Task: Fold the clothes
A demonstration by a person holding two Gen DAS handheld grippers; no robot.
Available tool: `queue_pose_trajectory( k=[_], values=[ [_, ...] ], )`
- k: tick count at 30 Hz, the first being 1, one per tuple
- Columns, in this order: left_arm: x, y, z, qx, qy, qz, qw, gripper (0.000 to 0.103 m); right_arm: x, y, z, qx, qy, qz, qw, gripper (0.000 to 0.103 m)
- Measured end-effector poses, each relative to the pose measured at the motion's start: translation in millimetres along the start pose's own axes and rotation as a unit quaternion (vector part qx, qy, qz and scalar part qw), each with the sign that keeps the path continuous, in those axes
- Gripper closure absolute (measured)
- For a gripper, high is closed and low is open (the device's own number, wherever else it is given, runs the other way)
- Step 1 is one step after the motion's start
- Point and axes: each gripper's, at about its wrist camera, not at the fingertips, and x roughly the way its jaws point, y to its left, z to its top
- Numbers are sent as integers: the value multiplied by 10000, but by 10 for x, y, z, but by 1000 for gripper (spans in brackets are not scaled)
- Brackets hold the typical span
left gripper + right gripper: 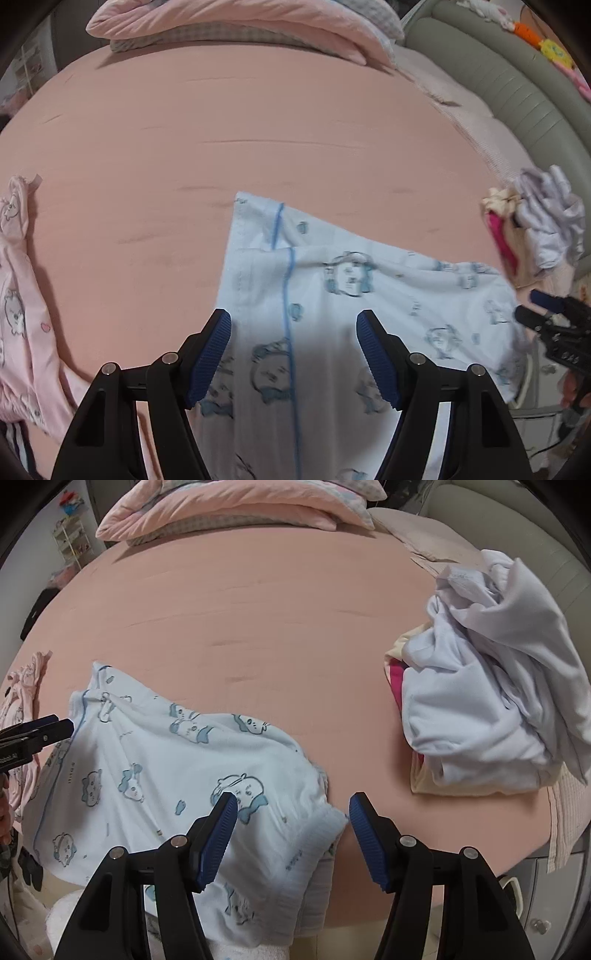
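Pink bed (258,122) holds blue pants (369,295); both claws, left (293,350) and right (291,834), gape wide, so pinch edges evenly.

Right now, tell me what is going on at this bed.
A person is folding laundry on the pink bed with two tools. The left hand-held gripper and the right hand-held gripper both hover open over the light blue printed garment, gripping nothing. A crumpled pile of white clothes lies to the right, and a pink printed garment lies to the left.
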Motion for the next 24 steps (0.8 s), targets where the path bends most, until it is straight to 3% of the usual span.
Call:
queue_pose_trajectory(
  k=[5, 7, 11, 13, 18, 20, 21, 24],
  values=[
    [78, 77, 22, -165, -100, -135, 9997, 36, 148, -59, 55, 91, 139, -49, 9998, 40],
    [91, 83, 30, -172, -158, -204, 9995, 52, 189, -61, 69, 84, 143, -3, 9999, 40],
    [135, 24, 35, 27, -231, -150, 9996, 61, 271, -64, 97, 69, 151, 90, 9998, 40],
    [139, 35, 46, -1, -257, -162, 9995, 72, 312, -66, 111, 62, 155, 136, 9998, 40],
    [137, 80, 74, -131, -326, -210, 9992, 85, 414, -70, 145, 44, 166, 252, 9995, 41],
    [136, 98, 86, -183, -353, -230, 9989, 89, 455, -72, 159, 36, 170, 298, 9994, 59],
    [135, 107, 91, -209, -367, -240, 9988, 90, 470, -62, 155, 18, 168, 239, 9996, 77],
    [134, 134, 108, -287, -408, -269, 9984, 93, 462, -42, 142, -14, 124, 233, 9997, 82]
  ],
)
